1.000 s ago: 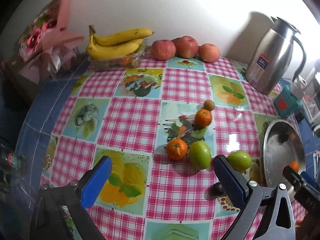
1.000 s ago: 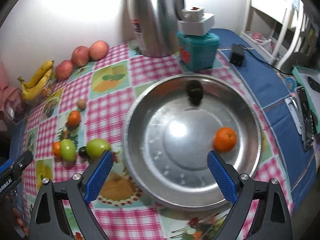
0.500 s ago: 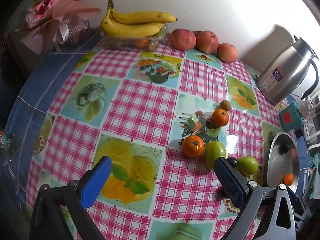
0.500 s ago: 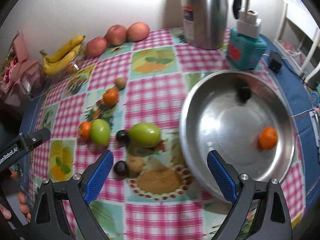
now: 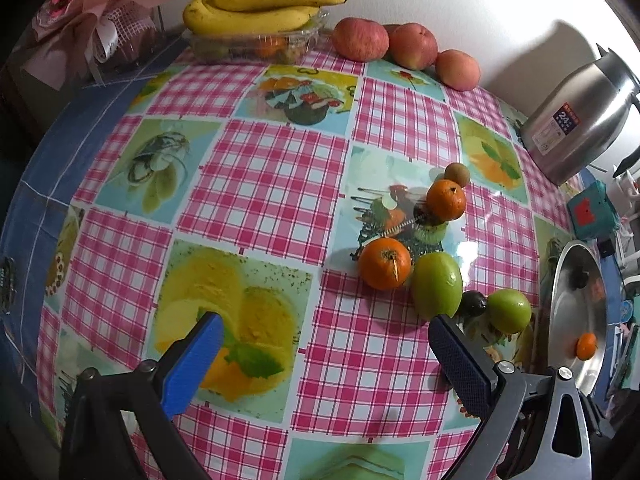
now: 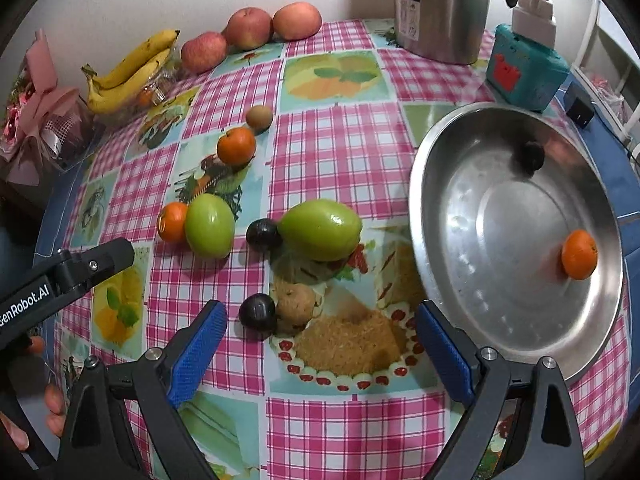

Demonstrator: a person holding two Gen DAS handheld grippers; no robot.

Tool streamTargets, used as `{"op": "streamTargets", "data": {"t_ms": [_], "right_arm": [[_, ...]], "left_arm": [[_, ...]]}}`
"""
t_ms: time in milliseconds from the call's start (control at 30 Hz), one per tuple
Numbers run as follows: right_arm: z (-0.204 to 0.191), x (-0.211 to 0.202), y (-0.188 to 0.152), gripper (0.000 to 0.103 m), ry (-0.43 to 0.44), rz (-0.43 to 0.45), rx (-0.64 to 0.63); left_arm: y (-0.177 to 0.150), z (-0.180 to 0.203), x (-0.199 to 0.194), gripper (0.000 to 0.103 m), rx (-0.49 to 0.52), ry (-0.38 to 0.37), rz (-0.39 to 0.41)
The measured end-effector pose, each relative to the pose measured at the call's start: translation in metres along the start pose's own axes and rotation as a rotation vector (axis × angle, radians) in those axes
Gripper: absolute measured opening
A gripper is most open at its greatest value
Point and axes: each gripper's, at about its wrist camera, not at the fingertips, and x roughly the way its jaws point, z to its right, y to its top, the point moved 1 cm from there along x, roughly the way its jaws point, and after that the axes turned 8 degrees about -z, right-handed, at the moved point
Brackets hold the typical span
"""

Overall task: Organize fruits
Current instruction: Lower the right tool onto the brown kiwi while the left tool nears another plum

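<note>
Both grippers are spread wide and hold nothing: the right gripper (image 6: pixel 320 336) hangs over a round dark plum (image 6: pixel 257 311) touching a rough brown fruit (image 6: pixel 295 305), and the left gripper (image 5: pixel 324 344) hangs over the checked plastic cloth on the surface (image 5: pixel 256 184). A little farther lie two smooth green fruits (image 6: pixel 320 230) (image 6: pixel 209 225), another dark plum (image 6: pixel 263 233) and two bumpy oranges (image 6: pixel 172 222) (image 6: pixel 236 145). The shiny metal bowl (image 6: pixel 440 168) holds one orange (image 6: pixel 579 254) and one dark fruit (image 6: pixel 529 156), and far back sit curved yellow bananas (image 5: pixel 260 8) and three round apples (image 5: pixel 360 38).
</note>
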Motion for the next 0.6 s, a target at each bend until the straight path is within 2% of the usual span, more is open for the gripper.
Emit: {"op": "streamTargets", "data": {"t_ms": [500, 600], "right_arm": [[0.012, 0.008, 0.001, 0.094, 0.088, 0.001, 0.071], [0.015, 0.006, 0.0, 0.08, 0.094, 0.006, 0.083]], "left_arm": [[-0.002, 0.004, 0.005, 0.103, -0.006, -0.032, -0.015], [-0.002, 0.004, 0.005, 0.103, -0.01, -0.041, -0.02]]}}
